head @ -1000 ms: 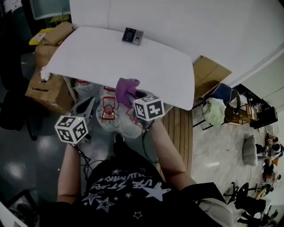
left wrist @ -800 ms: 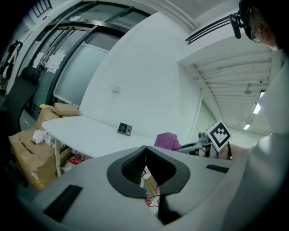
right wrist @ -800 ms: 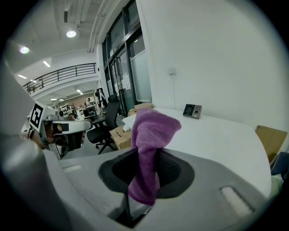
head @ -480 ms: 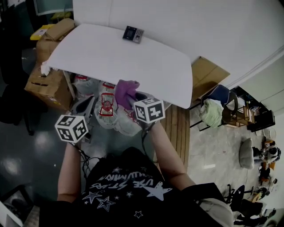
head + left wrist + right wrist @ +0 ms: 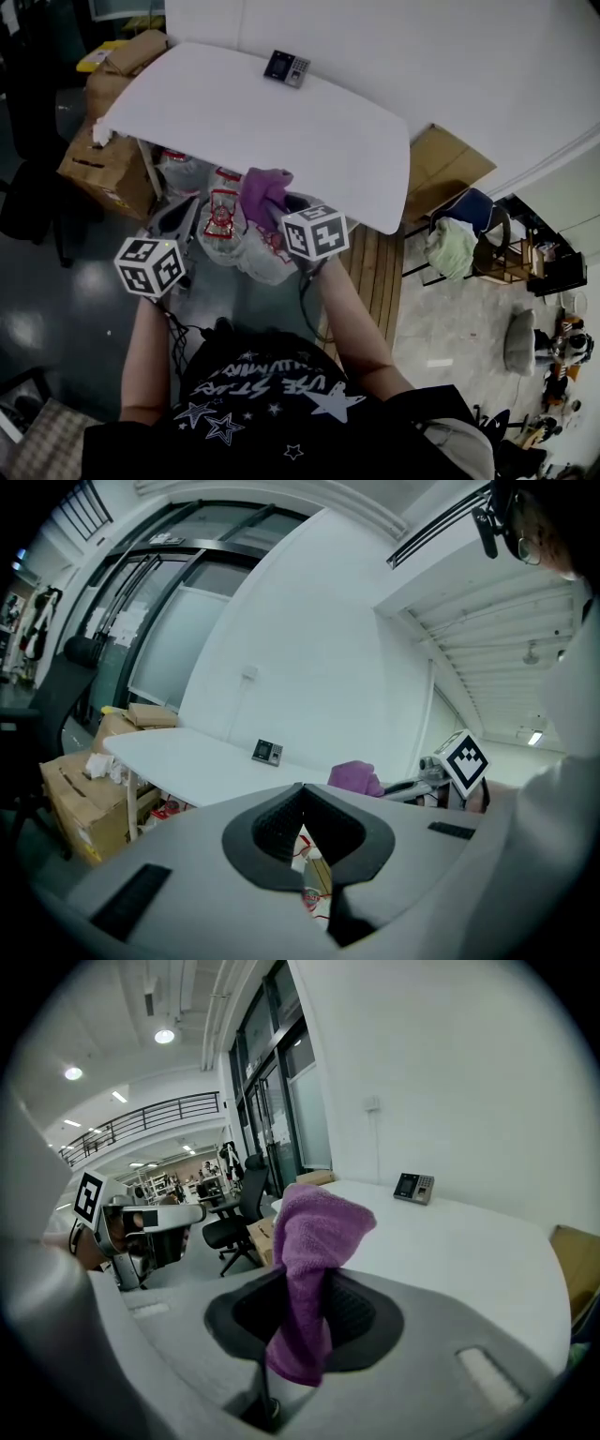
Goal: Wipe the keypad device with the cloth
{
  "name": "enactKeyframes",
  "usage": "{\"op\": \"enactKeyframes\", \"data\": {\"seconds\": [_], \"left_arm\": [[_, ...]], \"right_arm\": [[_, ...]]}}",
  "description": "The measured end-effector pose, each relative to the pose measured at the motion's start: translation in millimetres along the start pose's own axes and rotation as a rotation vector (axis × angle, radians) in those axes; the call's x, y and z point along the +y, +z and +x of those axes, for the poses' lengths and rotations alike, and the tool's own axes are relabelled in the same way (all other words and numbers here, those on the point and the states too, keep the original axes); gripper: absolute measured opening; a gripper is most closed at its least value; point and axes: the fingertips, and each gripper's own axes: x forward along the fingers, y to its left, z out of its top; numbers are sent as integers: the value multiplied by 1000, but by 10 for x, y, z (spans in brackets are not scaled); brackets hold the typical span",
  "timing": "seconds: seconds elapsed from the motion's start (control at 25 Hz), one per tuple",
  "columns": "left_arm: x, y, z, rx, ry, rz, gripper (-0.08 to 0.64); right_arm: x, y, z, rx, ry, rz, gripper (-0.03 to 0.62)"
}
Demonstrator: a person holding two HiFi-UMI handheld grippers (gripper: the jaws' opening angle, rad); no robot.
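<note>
A purple terry cloth [image 5: 314,1241] is seen clamped between the black ribbed pads of the right gripper [image 5: 305,1305], whose jaws are closed on its middle; the upper part of the cloth stands bunched above the jaws, and its lower end hangs down in front of them. In the head view, this gripper is held at the centre of the frame, just off the near edge of a large white table [image 5: 234,127], with the cloth over that edge. The left gripper [image 5: 302,819] is shown with its two dark pads pressed together at the tips and nothing between them; in the head view it is held at the lower left of centre, short of the table and well apart from the right gripper. The small dark keypad device [image 5: 286,68], with a screen on one side and grey keys on the other, is found lying flat near the far edge of the table, at the top centre of the head view, well apart from both grippers and from the cloth. Brown cardboard boxes [image 5: 103,169] are stacked at the upper left beside the table, and clear plastic bags with red print [image 5: 223,225] are seen on the floor under its near edge.
</note>
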Motion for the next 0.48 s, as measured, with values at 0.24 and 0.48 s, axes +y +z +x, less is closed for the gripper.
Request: {"op": "enactKeyframes", "data": {"seconds": [0.24, 0.48], "left_arm": [[-360, -169, 65, 19, 17, -8, 8], [-748, -261, 116, 26, 25, -3, 8]], "right_arm": [[-196, -199, -214, 19, 31, -5, 94], [-351, -328, -464, 25, 59, -15, 94]]}}
